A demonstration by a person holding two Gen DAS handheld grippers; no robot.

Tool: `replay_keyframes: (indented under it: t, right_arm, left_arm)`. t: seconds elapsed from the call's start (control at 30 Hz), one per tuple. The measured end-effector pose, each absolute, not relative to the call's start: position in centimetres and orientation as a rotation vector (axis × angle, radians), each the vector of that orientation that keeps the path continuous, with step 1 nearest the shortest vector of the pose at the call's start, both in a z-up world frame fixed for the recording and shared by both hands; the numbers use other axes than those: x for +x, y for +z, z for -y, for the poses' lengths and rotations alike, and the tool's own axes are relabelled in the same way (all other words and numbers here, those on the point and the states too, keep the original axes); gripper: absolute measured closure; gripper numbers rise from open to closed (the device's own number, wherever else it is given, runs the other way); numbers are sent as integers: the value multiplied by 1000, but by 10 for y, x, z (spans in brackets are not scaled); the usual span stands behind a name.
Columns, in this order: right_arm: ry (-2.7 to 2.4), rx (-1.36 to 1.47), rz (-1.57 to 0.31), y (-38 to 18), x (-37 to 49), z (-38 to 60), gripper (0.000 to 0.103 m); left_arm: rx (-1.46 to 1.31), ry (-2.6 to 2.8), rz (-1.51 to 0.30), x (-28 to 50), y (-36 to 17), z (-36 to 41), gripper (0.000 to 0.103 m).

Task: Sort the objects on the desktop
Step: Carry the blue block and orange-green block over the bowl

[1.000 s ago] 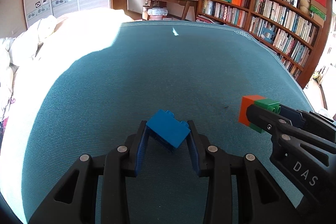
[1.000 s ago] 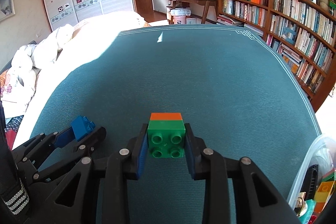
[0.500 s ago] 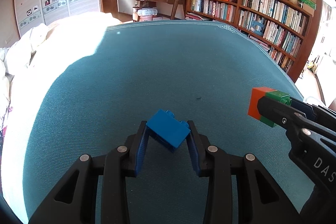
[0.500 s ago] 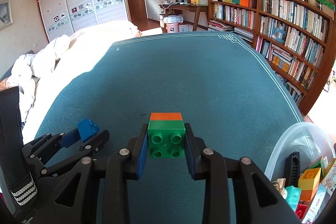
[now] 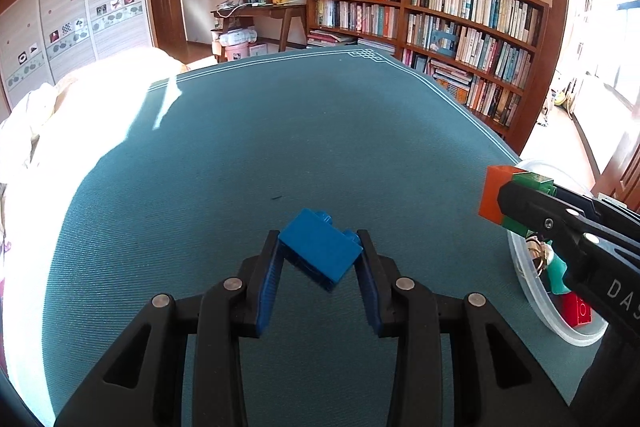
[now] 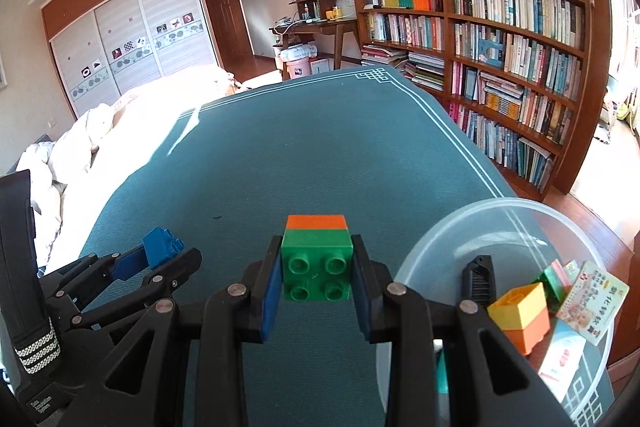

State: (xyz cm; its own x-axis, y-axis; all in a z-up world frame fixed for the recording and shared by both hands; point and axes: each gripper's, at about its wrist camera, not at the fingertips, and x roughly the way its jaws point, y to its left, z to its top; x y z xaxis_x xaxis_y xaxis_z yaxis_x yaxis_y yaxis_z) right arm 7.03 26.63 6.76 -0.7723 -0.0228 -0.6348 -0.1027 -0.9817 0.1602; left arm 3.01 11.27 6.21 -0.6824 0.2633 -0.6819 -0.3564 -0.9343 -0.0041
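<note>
Right wrist view: the teal worktop (image 6: 320,155) carries a clear plastic tub (image 6: 460,227) at its right edge, already holding blocks and cards. The right hand-held gripper (image 6: 316,279) is clamped on a green-and-orange stacked block (image 6: 317,263), held square by its flat sides above the cloth, just beside the tub. The left hand-held gripper (image 5: 320,263) pinches a blue block (image 5: 318,253), tilted cornerwise. Both look light, rigid, smooth plastic; the skewed blue one could likely twist loose.
</note>
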Motion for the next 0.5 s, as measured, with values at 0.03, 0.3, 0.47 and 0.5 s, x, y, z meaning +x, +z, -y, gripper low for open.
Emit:
replay_keyframes:
  t: [0.03,0.3,0.47,0.5]
  right_arm:
    - [2896,-1035,-297,69,75,-272,68]
    - [2823,-972,-335,74,100,-311,68]
    - [2763,-945,-349,73,105,-329,68]
    - [2756,-939,-350,73,106,-334,68]
  left_arm:
    - [-1020,2591,-190,31,63,-118,64]
    - [-980,2512,-245,42,69,-160,64]
    - [-957,2470,-284,49,70,-183,64]
    - [-954,2463,-291,49,71,-188,64]
